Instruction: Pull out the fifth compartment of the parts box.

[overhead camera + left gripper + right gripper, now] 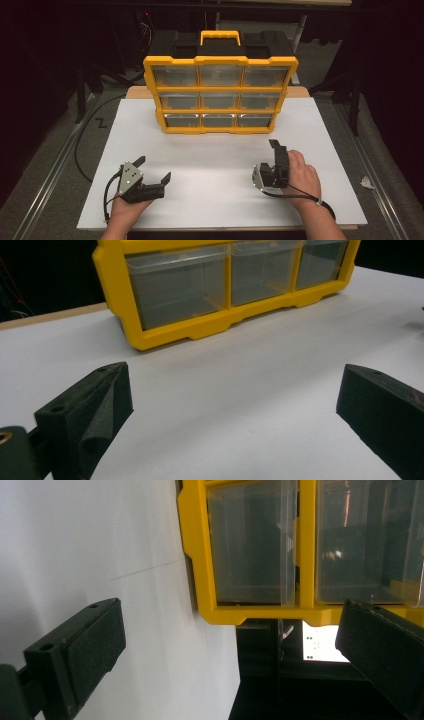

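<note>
Nearest, the left gripper (155, 169) and right gripper (276, 156) hover released over the white surface (220, 165), holding nothing. Farther back stands the yellow drawer organizer (220, 95), upright, drawers closed. The right gripper is rolled sideways; reaching so, it could likely miss a drawer lip

No legible text, label, brand, number or sign in any view. Yellow drawer organizer (220, 95): frame, handle and clear drawer fronts carry no readable marking. White bench (220, 170) surface: no print. A black zigzag mark on the floor (101, 122) forms no readable character.
</note>
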`<state>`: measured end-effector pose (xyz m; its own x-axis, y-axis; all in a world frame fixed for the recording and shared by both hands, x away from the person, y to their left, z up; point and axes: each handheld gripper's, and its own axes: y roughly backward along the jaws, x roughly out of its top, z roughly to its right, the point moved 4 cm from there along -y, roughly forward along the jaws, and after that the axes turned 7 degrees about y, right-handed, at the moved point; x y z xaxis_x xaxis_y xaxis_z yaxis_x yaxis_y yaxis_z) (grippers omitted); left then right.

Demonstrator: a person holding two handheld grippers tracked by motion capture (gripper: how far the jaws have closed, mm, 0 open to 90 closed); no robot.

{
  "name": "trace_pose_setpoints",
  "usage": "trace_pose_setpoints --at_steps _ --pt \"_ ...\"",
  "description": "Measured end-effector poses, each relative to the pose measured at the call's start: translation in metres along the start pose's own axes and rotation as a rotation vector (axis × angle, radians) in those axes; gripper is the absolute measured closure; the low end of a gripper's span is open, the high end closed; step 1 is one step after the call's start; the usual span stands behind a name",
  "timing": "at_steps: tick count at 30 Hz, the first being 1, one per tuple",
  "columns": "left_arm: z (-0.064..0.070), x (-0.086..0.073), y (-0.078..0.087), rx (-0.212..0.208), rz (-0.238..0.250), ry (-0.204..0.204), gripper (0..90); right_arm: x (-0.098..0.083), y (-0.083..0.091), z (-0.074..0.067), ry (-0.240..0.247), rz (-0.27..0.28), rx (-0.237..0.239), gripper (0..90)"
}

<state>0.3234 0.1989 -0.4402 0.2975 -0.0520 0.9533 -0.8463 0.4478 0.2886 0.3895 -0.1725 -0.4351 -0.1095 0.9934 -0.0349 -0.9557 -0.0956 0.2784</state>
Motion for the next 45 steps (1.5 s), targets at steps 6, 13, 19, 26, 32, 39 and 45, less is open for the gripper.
trace_pose_setpoints --at_steps 6,13,19,26,32,39,45 --pt "0.0 0.0 0.001 0.0 0.001 -0.002 2.1 0.003 0.002 -0.001 0.007 0.003 0.001 0.9" --pt "0.002 0.0 0.0 -0.003 0.004 -0.007 1.3 0.012 0.003 -0.001 0.026 0.02 -0.02 4.5" --pt "0.005 0.0 -0.001 -0.01 0.0 -0.028 1.2 0.024 0.004 -0.001 0.028 0.037 -0.052 10.9" --pt "0.007 0.0 -0.002 -0.018 0.009 -0.038 0.2 0.039 0.0 0.001 0.037 0.056 -0.08 20.1" --pt "0.006 0.0 -0.003 -0.029 0.005 -0.04 0.3 0.05 -0.005 0.006 0.049 0.046 -0.102 29.6" --pt "0.007 0.002 -0.001 -0.044 0.029 -0.04 0.3 0.059 -0.009 0.027 0.039 0.046 -0.162 38.9" --pt "0.007 0.002 0.0 -0.054 0.034 -0.035 0.3 0.073 -0.017 0.047 0.005 0.039 -0.189 43.1"
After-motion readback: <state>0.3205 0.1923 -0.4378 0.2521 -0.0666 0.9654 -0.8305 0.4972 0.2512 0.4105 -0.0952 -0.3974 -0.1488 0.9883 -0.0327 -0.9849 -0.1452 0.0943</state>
